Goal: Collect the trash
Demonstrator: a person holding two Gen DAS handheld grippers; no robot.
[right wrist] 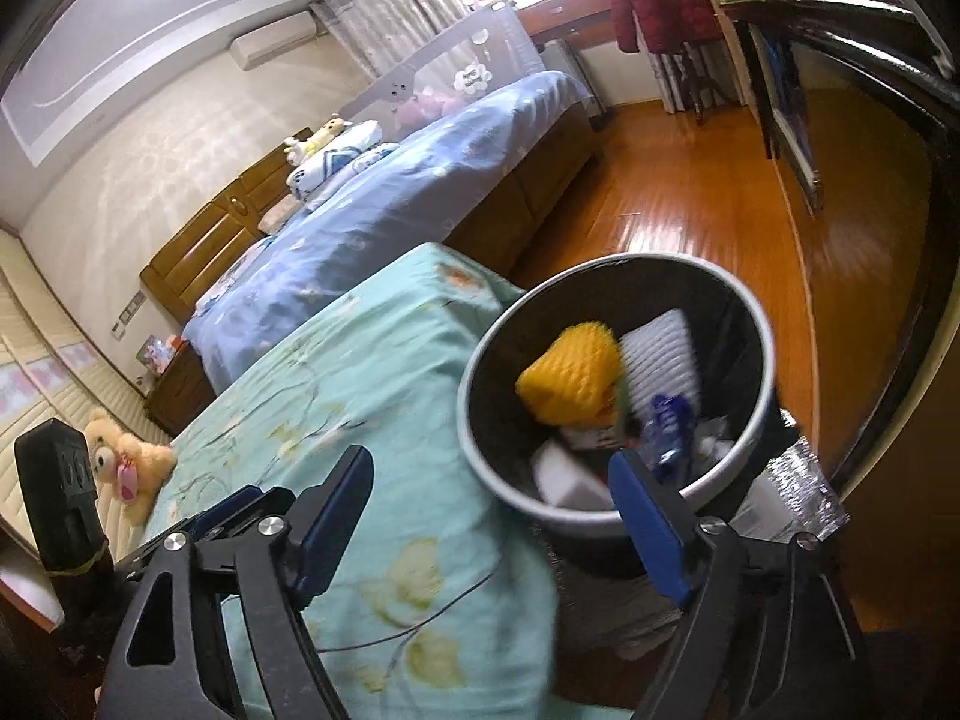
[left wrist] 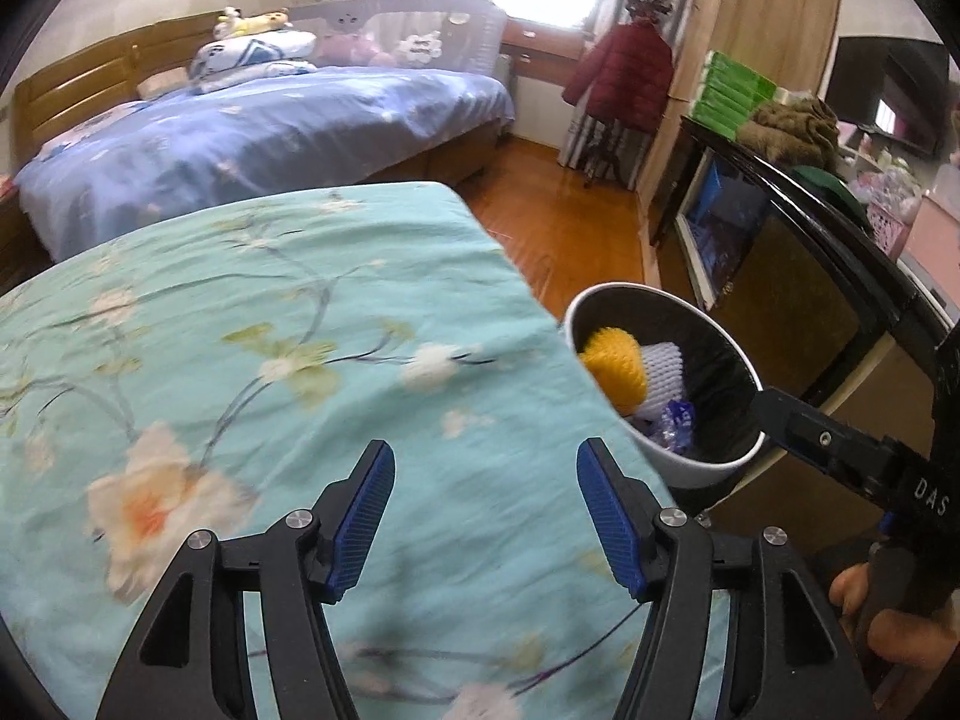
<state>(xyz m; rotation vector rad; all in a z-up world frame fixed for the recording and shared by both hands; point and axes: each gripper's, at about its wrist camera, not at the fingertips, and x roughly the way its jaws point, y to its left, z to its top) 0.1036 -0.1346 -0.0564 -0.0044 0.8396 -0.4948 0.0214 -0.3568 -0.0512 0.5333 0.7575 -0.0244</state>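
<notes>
A white trash bin (left wrist: 714, 465) with a black liner stands on the floor beside the teal floral bed (left wrist: 270, 360). It holds a yellow foam net (left wrist: 618, 369), a white foam net (left wrist: 663, 375) and a blue wrapper (left wrist: 678, 423). My left gripper (left wrist: 486, 516) is open and empty above the bed, left of the bin. The right gripper shows in the left wrist view (left wrist: 780, 414) at the bin's rim. In the right wrist view the bin (right wrist: 498, 468) lies just ahead with the yellow net (right wrist: 570, 381), and my right gripper (right wrist: 492, 480) is open and empty over its near rim.
A blue bed (left wrist: 270, 126) with pillows stands farther back. A black cabinet (left wrist: 798, 252) runs along the right, past the wooden floor (left wrist: 558, 222). A red coat (left wrist: 624, 75) hangs on a stand. A teddy bear (right wrist: 129, 465) lies on the teal bed's left.
</notes>
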